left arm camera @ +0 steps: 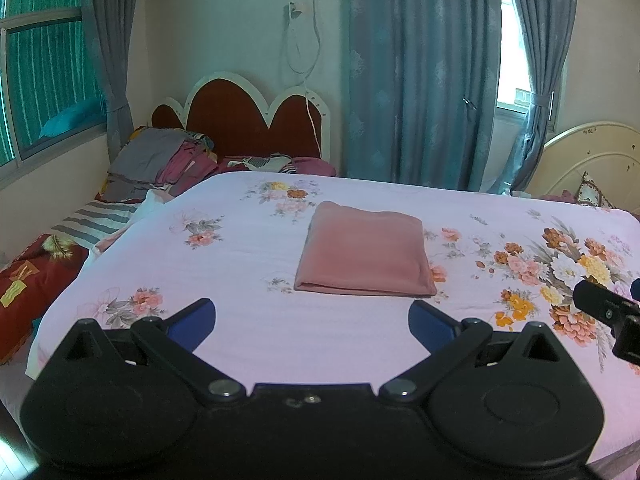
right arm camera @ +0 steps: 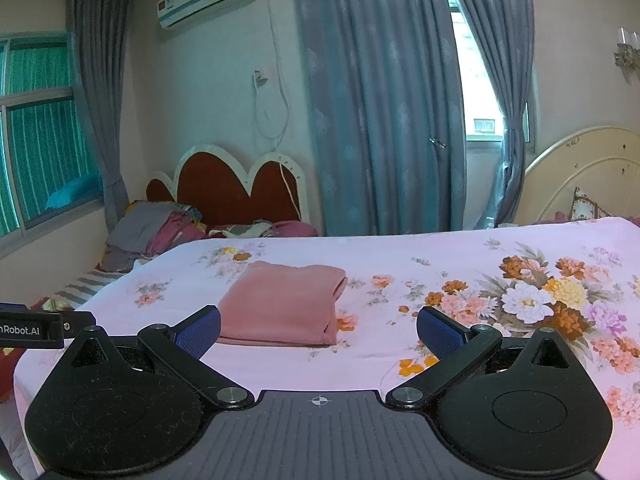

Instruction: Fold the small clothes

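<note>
Lying flat on the bed point(left arm camera: 248, 344), mid-sheet among the printed flowers: one pink garment point(left arm camera: 364, 250), folded into a neat rectangle, touched by nothing. Left gripper point(left arm camera: 312, 320) and right gripper point(right arm camera: 319, 330) both hover at the near edge with jaws spread wide and empty, the garment just beyond their blue fingertips point(right arm camera: 200, 330). Far left, by the red headboard point(left arm camera: 240, 116): a pile of mixed clothes point(left arm camera: 168, 160); blue curtains point(left arm camera: 420, 80) behind.

A pink cloth point(left arm camera: 364, 254) point(right arm camera: 282, 306), folded into a flat neat rectangle, lies on the floral bedsheet point(left arm camera: 240, 344).
</note>
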`<move>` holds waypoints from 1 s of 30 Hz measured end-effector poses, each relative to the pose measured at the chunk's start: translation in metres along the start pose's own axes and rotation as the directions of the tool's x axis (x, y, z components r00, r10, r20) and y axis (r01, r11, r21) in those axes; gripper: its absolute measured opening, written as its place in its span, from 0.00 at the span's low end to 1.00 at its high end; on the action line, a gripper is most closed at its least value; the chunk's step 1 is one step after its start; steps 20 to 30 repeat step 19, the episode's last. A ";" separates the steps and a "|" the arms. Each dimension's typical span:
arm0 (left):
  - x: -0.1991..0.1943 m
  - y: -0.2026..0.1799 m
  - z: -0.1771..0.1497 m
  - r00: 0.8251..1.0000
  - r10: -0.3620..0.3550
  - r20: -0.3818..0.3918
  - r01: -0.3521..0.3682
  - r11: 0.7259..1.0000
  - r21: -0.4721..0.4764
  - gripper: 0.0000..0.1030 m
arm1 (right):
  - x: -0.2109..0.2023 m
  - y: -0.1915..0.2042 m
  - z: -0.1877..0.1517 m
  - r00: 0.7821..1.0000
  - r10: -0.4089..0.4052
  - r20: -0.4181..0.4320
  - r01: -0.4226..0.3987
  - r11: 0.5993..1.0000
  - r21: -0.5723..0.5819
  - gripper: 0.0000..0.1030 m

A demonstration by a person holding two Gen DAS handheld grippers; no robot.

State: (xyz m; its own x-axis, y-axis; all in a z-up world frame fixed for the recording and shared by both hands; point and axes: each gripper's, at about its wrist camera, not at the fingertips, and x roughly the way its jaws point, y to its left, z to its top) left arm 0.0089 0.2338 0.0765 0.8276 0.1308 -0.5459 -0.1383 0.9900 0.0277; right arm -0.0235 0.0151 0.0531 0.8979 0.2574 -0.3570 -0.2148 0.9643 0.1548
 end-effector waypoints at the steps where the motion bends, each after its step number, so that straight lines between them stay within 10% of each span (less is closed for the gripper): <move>1: 0.001 0.000 0.000 1.000 0.000 -0.001 0.000 1.000 0.001 1.00 | 0.001 0.000 0.000 1.000 -0.001 0.000 0.001 1.000 0.001 1.00; 30: 0.052 -0.002 0.012 1.000 -0.015 0.024 0.014 0.999 0.049 1.00 | 0.050 -0.010 -0.003 0.998 -0.037 -0.060 0.038 0.999 0.027 1.00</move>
